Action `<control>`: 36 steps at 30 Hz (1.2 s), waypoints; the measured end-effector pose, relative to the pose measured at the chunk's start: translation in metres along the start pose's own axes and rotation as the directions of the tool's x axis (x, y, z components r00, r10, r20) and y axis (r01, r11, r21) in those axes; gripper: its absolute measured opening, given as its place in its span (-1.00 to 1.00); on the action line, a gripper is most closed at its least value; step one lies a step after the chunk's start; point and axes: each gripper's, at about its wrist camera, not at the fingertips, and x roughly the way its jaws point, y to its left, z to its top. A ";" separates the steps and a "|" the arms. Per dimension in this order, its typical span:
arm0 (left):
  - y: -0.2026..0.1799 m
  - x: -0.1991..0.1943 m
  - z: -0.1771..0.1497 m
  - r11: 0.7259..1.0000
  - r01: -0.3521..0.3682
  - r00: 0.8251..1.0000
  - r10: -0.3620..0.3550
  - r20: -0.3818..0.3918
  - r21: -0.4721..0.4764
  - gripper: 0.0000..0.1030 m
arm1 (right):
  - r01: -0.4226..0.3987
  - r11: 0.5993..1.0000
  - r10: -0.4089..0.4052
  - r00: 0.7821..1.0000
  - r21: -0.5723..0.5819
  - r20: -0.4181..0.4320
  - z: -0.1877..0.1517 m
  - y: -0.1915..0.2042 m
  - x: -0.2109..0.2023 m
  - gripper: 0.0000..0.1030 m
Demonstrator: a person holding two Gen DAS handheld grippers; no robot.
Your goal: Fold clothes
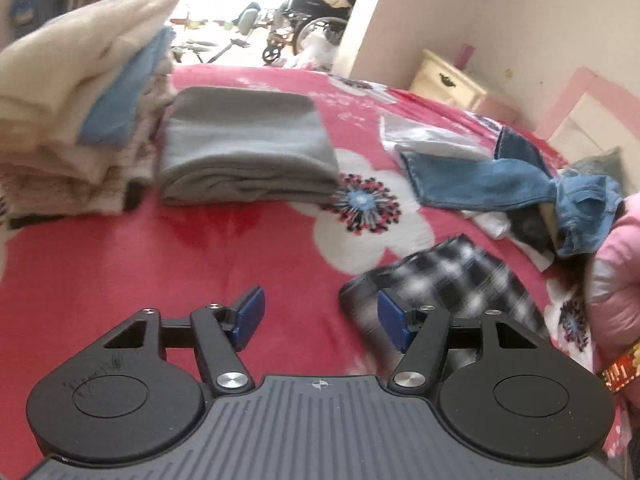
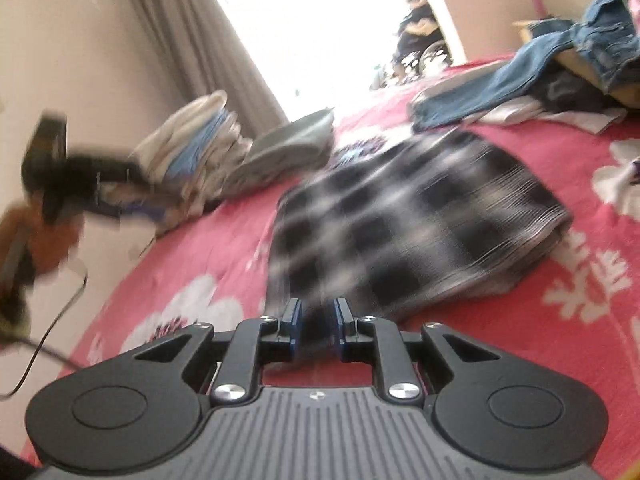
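A folded black-and-white plaid garment (image 2: 416, 216) lies on the red flowered bedspread (image 2: 192, 264). My right gripper (image 2: 317, 320) is shut on its near edge, with dark cloth pinched between the blue pads. In the left wrist view the same plaid garment (image 1: 452, 276) lies just past the right fingertip. My left gripper (image 1: 322, 318) stands open over the bare bedspread (image 1: 200, 264), holding nothing. The right wrist view shows the left gripper (image 2: 60, 176) blurred at the far left, held in a hand.
A folded grey garment (image 1: 248, 148) lies beside a tall stack of cream and blue folded clothes (image 1: 72, 100) at the back left. Unfolded jeans (image 1: 500, 176) and white cloth lie in a heap at the right. A pink sleeve (image 1: 616, 280) is at the right edge.
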 end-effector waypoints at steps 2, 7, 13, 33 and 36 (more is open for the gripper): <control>-0.005 0.015 -0.020 1.000 -0.014 0.997 0.013 -0.079 -0.005 0.31 | 0.017 1.000 -0.018 0.999 0.023 0.035 0.004 -0.005 -0.003 -0.63; -0.033 0.066 -0.082 0.999 -0.007 0.963 -0.002 -0.268 -0.031 0.26 | 0.102 0.991 -0.111 0.989 0.086 0.098 0.007 -0.022 -0.010 -0.56; -0.068 0.072 -0.107 0.994 -0.071 0.977 0.085 -0.193 0.077 0.29 | 0.179 0.979 -0.190 0.975 0.102 0.113 0.012 -0.037 -0.004 -0.56; -0.087 0.083 -0.122 0.983 -0.125 0.975 0.146 -0.166 0.131 0.64 | 0.242 0.963 -0.254 0.961 0.119 0.106 0.010 -0.040 -0.002 -0.56; -0.086 0.083 -0.123 0.984 -0.116 0.976 0.138 -0.171 0.135 0.67 | 0.243 0.964 -0.256 0.959 0.111 0.124 0.012 -0.038 -0.005 -0.56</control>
